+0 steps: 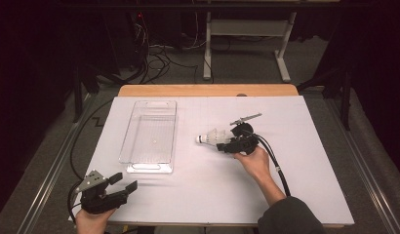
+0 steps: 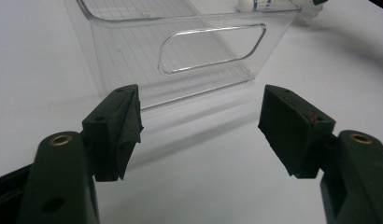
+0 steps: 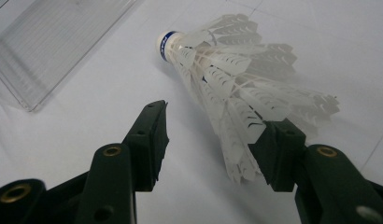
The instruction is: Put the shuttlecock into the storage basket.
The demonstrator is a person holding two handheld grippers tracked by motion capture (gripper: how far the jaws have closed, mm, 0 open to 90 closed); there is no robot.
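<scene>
Nearest the lens in the high view, at the lower left of the frame, sits the left gripper (image 1: 121,184), held in a hand (image 1: 93,220) at the near edge of the white table (image 1: 305,161); its jaws stand wide apart with nothing between them. Its own view shows the two black pads (image 2: 117,126) spread across the lower half of the picture, bare table between, and the short end wall of the clear plastic bin (image 2: 213,49) — with its slot handle — across the upper middle.

Right of centre in the high view, the right gripper (image 1: 222,145) lies low over the table, pointing toward the left of the frame. The right gripper view shows its jaws partly open, straddling the feather skirt of the white shuttlecock (image 3: 236,88): the skirt's edge lies against the right-hand pad, while the left-hand pad stands clear, so no grip is closed on it. The shuttlecock rests on the table, cork tip toward the upper left of that picture.

In the high view the bin (image 1: 150,136) occupies the left-centre of the table, just left of the shuttlecock (image 1: 211,136) and apart from it.
</scene>
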